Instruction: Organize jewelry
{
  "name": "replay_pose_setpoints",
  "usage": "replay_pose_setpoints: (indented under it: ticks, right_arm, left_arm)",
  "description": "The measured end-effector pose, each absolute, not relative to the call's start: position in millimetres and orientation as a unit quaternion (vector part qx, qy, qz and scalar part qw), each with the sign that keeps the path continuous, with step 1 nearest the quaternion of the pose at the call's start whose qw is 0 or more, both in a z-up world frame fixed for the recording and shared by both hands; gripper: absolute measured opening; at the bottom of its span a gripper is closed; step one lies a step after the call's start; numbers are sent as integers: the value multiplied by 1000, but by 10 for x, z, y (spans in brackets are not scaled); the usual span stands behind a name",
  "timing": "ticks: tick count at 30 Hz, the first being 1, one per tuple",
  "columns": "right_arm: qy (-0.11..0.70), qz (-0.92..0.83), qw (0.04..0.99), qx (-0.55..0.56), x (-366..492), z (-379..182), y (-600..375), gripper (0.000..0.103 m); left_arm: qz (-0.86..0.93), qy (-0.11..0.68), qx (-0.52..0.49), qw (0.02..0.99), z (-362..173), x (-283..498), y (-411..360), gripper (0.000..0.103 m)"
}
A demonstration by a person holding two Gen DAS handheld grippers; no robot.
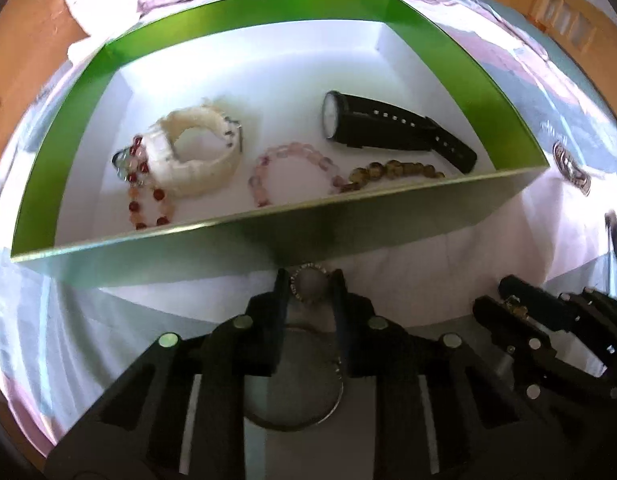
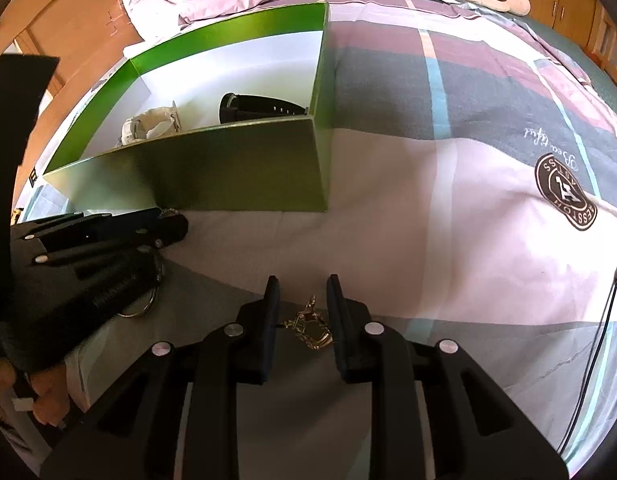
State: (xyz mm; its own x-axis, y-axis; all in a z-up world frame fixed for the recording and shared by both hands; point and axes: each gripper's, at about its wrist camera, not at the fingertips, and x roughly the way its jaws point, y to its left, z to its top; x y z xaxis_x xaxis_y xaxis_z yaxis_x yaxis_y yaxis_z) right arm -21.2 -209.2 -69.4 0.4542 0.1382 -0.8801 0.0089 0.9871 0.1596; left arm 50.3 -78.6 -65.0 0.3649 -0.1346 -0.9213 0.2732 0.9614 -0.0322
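While the left claw [image 1: 311, 280] grips a silver bangle [image 1: 308, 380] just before the green box [image 1: 268, 236], the right claw [image 2: 300, 300], half open, straddles a gold chain [image 2: 308, 328] on the bed [image 2: 448, 220].

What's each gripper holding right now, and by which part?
Left gripper clamps a silver bangle at its round charm. Right gripper brackets a gold chain; whether it grips cannot be told.

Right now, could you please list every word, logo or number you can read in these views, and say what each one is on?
"Beautiful": cursive, upside down on the bedsheet, above the round badge.
"AESSTOH": my best reading of the badge's ring lettering, also upside down.
Bangle in the left tool: engraved rim, too small to read.
Left tool's side: embossed text, too blurred.
Box, watches: no readable text.
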Motion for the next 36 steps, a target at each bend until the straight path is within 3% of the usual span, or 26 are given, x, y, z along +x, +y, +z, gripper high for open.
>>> replay_pose_setpoints:
  ticks: [12,29,32,36]
  right_arm:
    - [511,68,853,77,-139,-592,-1905,24]
    - [513,62,852,82,-31,-662,-1794,25]
    - [506,45,855,107,-99,-620,-1966,36]
    - [502,24,856,124,-161,-588,-2150,37]
  left_arm:
    - [-76,562,-22,824,-544,261,-124,21]
    - [-26,571,-26,820,-603,188,161,22]
    - [-15,570,-43,820,-596,265,209,23]
    - [14,571,-81,817,-588,282,418,30]
